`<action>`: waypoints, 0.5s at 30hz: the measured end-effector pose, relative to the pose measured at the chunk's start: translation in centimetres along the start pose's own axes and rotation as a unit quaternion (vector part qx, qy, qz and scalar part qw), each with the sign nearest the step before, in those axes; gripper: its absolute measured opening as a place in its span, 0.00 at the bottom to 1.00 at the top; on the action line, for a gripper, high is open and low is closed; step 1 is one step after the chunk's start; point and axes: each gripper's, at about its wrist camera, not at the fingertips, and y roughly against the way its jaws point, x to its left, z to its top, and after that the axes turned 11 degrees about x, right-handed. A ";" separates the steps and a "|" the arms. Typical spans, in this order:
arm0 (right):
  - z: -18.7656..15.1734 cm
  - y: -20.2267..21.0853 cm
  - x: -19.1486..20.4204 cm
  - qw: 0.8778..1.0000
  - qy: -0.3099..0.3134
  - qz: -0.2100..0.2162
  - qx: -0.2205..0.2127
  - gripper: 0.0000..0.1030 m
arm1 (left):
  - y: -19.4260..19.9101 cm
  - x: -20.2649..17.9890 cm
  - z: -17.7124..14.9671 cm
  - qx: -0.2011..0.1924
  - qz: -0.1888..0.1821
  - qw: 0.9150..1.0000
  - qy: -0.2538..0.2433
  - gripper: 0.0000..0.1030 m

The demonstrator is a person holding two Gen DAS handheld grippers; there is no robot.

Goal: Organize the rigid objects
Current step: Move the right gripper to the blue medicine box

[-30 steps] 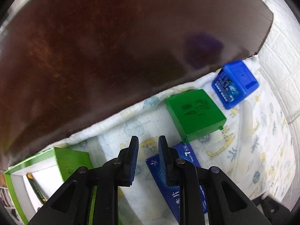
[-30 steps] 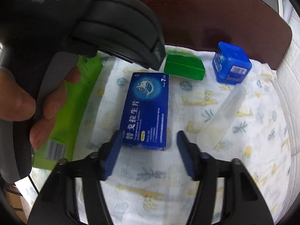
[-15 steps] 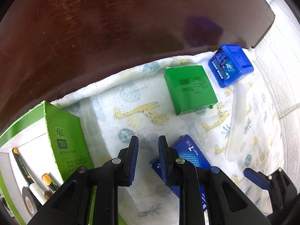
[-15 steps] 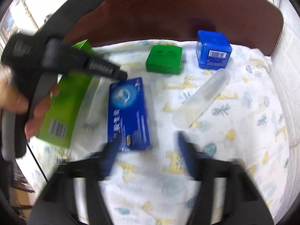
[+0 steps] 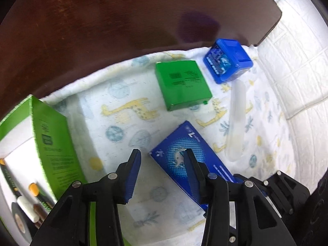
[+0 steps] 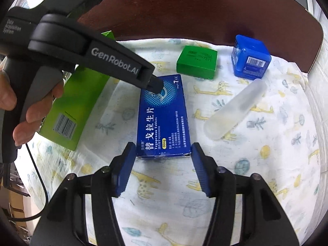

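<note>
A blue tablet box (image 6: 164,116) lies flat on the giraffe-print cloth (image 6: 256,174); it also shows in the left wrist view (image 5: 176,153). My right gripper (image 6: 164,164) is open and empty, its jaws straddling the box's near end without touching. My left gripper (image 5: 162,172) is open and empty over the box's far corner. Behind lie a green box (image 6: 196,61) (image 5: 182,84), a blue cube container (image 6: 250,57) (image 5: 227,61) and a frosted plastic tube (image 6: 233,110) (image 5: 237,121).
A tall green carton (image 5: 51,135) (image 6: 78,102) stands open at the left, with pens and a tape roll (image 5: 26,205) inside. A dark wooden headboard (image 5: 123,20) runs along the back. A white brick-pattern wall (image 5: 291,61) is at the right.
My left gripper has opened from nearly shut and now hangs over the blue tablet box's far corner. My right gripper has moved forward to straddle the box's near end.
</note>
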 end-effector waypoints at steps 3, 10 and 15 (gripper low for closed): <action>0.1 0.3 0.0 0.999 0.035 -0.010 -0.015 0.53 | -0.1 0.3 0.8 -0.002 -0.008 1.000 -0.012 0.43; 0.9 0.1 -2.4 0.998 0.052 0.011 -0.015 0.30 | -0.7 -0.3 1.6 0.006 -0.024 0.999 -0.028 0.43; 0.0 0.6 -4.6 0.998 -0.052 0.045 -0.002 0.34 | -1.0 -0.2 1.7 -0.003 -0.021 1.000 -0.010 0.43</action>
